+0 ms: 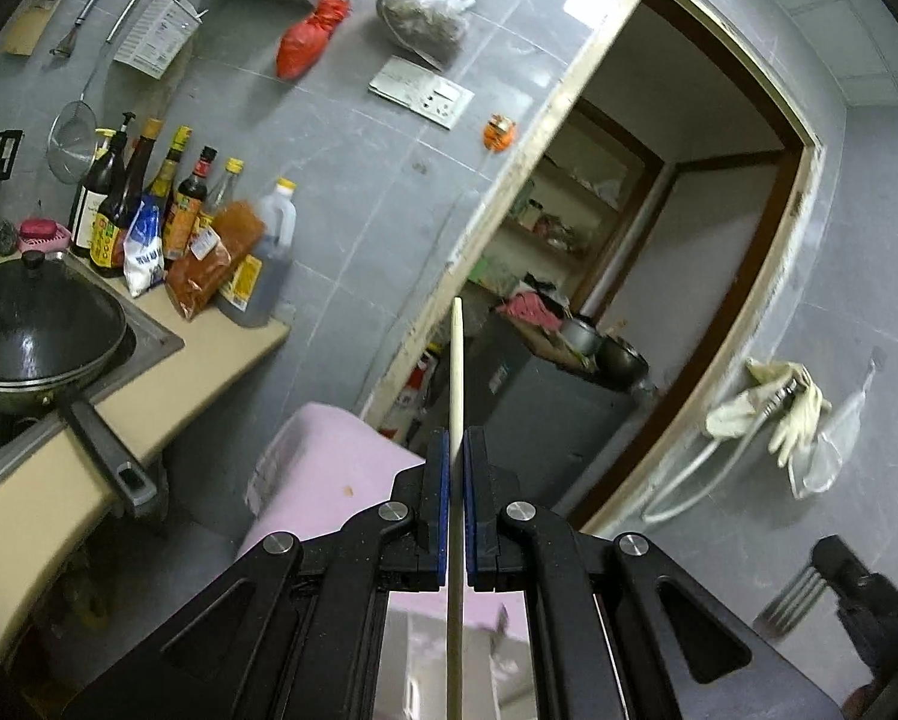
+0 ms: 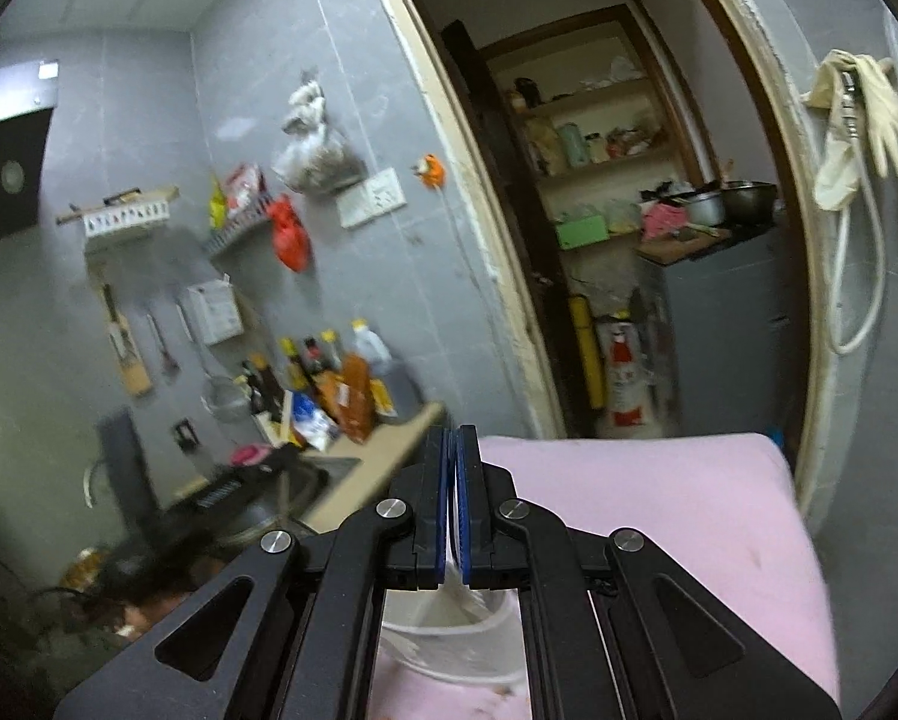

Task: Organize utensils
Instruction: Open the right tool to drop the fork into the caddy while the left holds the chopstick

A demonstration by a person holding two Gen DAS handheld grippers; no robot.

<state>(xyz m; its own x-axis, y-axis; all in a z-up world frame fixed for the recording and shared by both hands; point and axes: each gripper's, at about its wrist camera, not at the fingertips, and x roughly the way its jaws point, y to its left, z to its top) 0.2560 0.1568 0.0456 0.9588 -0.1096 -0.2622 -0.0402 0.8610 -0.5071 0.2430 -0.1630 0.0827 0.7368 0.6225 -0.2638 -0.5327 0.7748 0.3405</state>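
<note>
My left gripper point(image 1: 456, 438) is shut on a pale wooden chopstick point(image 1: 456, 372), which stands upright between the blue pads and sticks out well past the fingertips. It is held above a pink-covered table point(image 1: 323, 468). At the lower right of the left wrist view, a metal fork point(image 1: 794, 597) is held by the other gripper. My right gripper point(image 2: 452, 438) is shut, with a thin pale utensil handle between its pads lower down. A white container point(image 2: 449, 636) sits below it on the pink cloth point(image 2: 659, 516).
A black wok point(image 1: 35, 336) sits in the sink at left. Sauce bottles point(image 1: 173, 210) stand on the beige counter point(image 1: 167, 384). An open doorway point(image 1: 659, 252) leads to a storeroom. Gloves point(image 1: 773, 408) hang on the right wall.
</note>
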